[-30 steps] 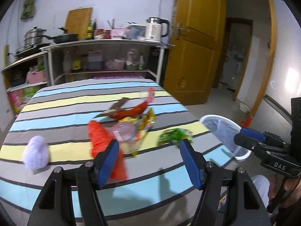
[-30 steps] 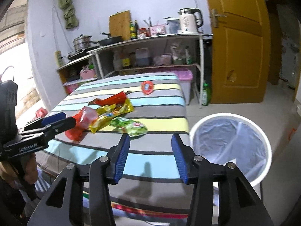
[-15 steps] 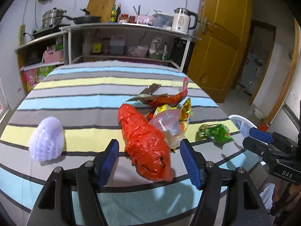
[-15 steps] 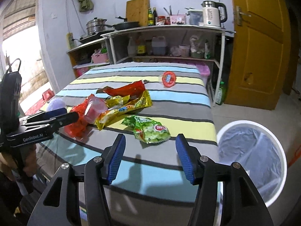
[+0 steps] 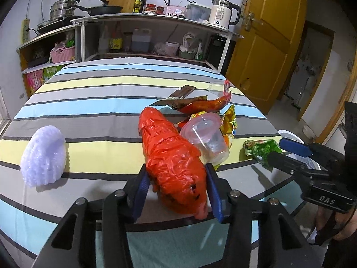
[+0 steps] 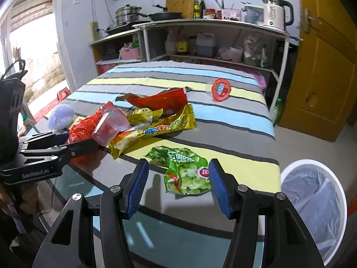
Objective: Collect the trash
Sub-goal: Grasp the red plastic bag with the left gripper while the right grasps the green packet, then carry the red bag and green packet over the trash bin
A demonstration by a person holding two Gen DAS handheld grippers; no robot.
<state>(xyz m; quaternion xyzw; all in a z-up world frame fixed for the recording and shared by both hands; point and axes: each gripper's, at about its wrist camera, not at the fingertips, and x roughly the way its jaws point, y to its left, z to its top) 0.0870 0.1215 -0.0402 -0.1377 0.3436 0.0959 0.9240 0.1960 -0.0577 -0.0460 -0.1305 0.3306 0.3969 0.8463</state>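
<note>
left gripper (image 5: 177, 192): since half a second ago you've pushed it forward over the red bag (image 5: 171, 160); jaws now bracket the bag's near end, both pads right at its sides. Can't tell if they're squeezing yet.
right gripper (image 6: 176, 186): also moved in since then; jaws spread wide, green snack packet (image 6: 187, 170) between the tips, neither pad touching it.
red bag: lies lengthwise on the striped table (image 5: 93, 93), near end close to the table's front edge.
plastic cup (image 5: 206, 137): on its side, leaning against the bag's right flank, just ahead of your left gripper's right pad. Tight there.
wrapper pile: yellow wrapper (image 6: 160, 128) and red wrapper (image 6: 160, 99) stacked just beyond the cup, touching each other.
green snack packet: apart from the pile, on the table side nearest the bin, close to the front edge.
bin (image 6: 316, 193): on the floor, beside the table corner next to the green packet; lined, mouth open.
white puff (image 5: 43, 154): on the table well left of the red bag, bare cloth between them.
red lid (image 6: 221, 89): alone, farther back on the table than the pile.
far half of table: bare cloth up to the shelf unit (image 5: 156, 22).
</note>
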